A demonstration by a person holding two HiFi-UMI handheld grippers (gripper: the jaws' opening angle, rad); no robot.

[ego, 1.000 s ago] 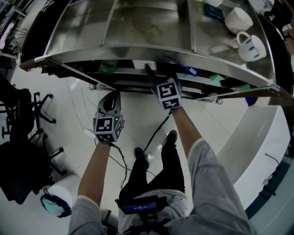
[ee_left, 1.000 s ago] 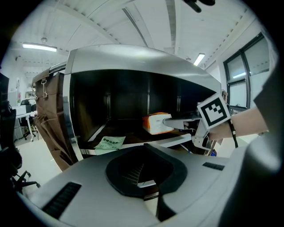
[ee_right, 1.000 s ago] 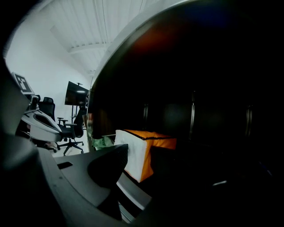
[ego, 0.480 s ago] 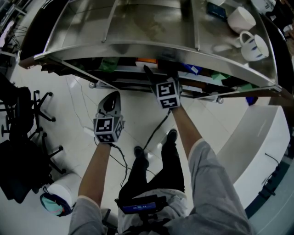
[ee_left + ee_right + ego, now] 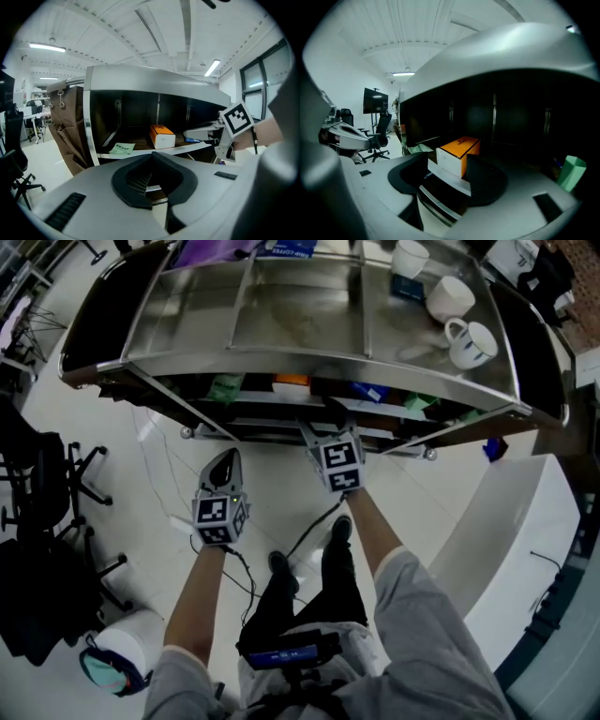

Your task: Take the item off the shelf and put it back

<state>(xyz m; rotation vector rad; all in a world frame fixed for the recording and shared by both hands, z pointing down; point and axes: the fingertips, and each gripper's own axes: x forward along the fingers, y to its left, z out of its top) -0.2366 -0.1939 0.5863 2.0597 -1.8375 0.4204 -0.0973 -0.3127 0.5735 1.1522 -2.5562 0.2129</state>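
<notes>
Right tool (image 5: 444, 165): jaws apart, just widened then eased in slightly, nothing pinched. Orange-and-white box (image 5: 458, 151) sits on the shelf (image 5: 449, 182), in line between them. Green packet (image 5: 571, 172) far right.

White mugs (image 5: 450, 298) grouped together; probably a black chair (image 5: 42, 549) far left.

2 arms forward; left gripper (image 5: 225, 457) jaws together; right gripper (image 5: 319, 427) farther out, jaws apart, just closing slightly, empty.

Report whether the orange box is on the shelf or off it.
On it: the orange box sits flat on the shelf.
</notes>
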